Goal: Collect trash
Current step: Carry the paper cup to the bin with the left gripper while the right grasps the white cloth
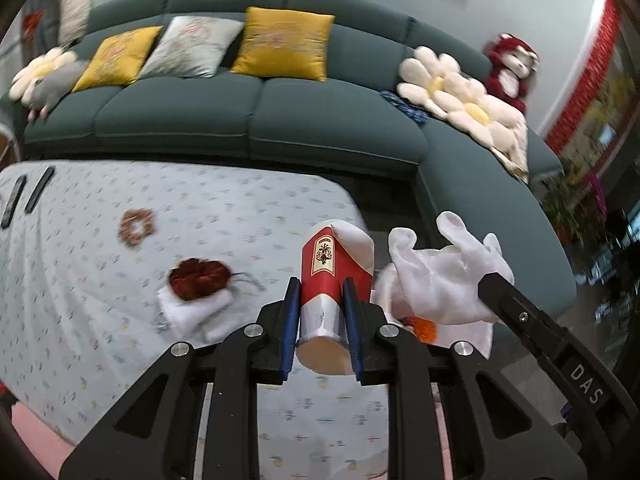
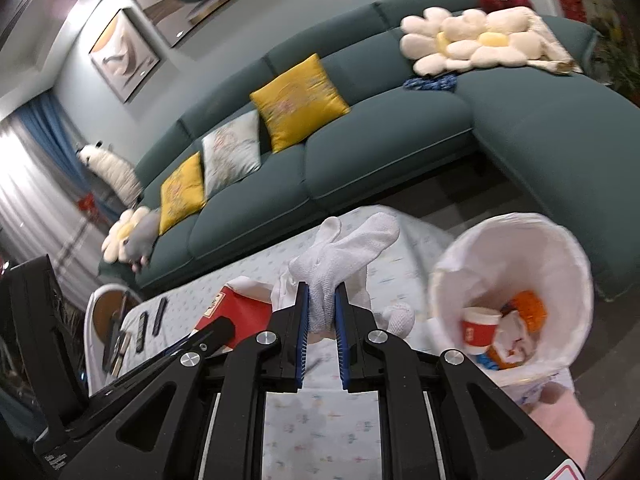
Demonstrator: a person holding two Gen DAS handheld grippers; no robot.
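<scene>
both grippers clenched: left gripper [image 1: 322, 312] on paper cup [image 1: 334, 276]; right gripper [image 2: 321, 314] on white cloth [image 2: 340, 256], seemingly beside bin rim [image 2: 436, 276].

A red paper cup [image 1: 334, 276] with a gold-and-cream label was seen between blue pads. The cloth [image 2: 332, 264] was plain white, the bin liner [image 2: 516, 248] white too. The worktop [image 1: 248, 216] was covered in pale blue with small floral print; the sofa [image 1: 332, 120] was teal, its cushions [image 1: 286, 42] mustard yellow.

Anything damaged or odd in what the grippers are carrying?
The red cup in the left gripper is crushed, its rim folded in. The right gripper holds a white glove, odd for trash.
</scene>
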